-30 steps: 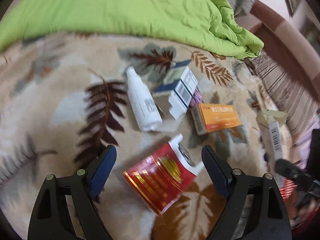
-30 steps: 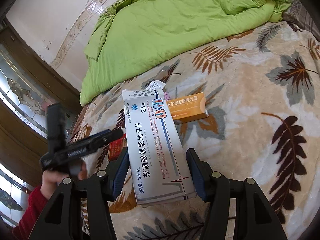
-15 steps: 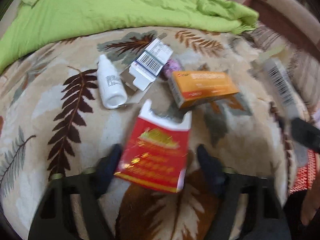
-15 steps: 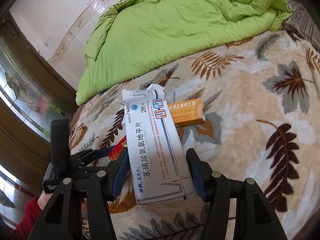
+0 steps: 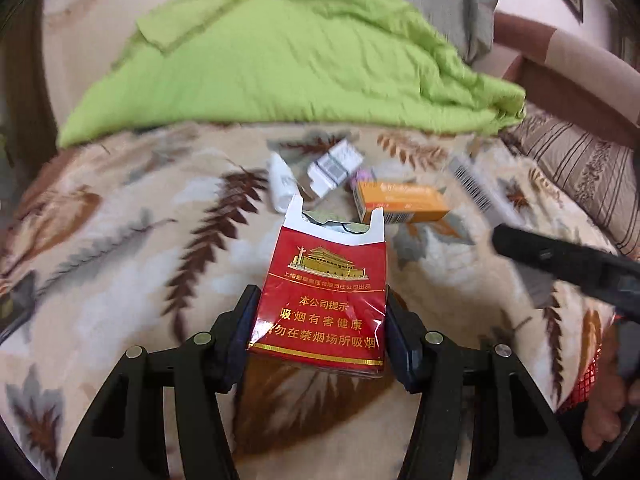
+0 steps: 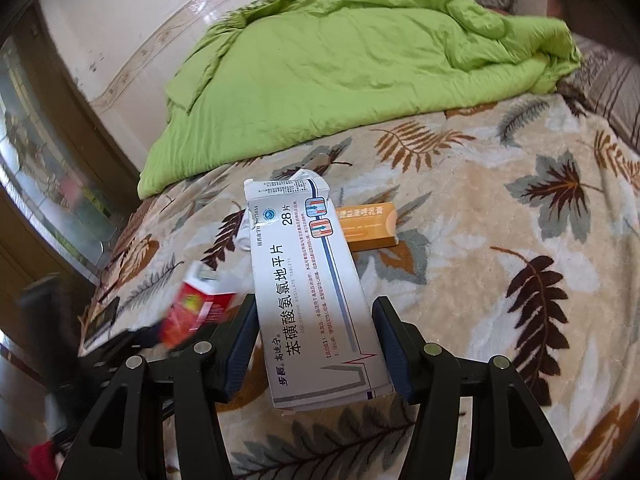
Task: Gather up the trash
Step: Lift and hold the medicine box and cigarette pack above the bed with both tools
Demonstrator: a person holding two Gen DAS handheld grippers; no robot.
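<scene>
A big green quilt (image 5: pixel 288 68) lies bunched at the far end of the bed, on one leaf-print blanket (image 5: pixel 120 248).

The right gripper (image 6: pixel 316 336) is squeezed onto one long white medicine box (image 6: pixel 312 292). The box points away from the claw toward the quilt, leaning a little left, and its far end is torn open.

The left gripper (image 5: pixel 318 328) is pinched tight on one red cigarette pack (image 5: pixel 326 292). The pack's long side points away too, with its open white top farthest off.

Still lying on the blanket, close together, are one orange box (image 5: pixel 402 202), one small white box (image 5: pixel 334 166) and one white bottle (image 5: pixel 280 184). The bottle is partly hidden behind the pack. A tiny pink thing (image 5: pixel 360 176) between the boxes is too blurry to name.
</scene>
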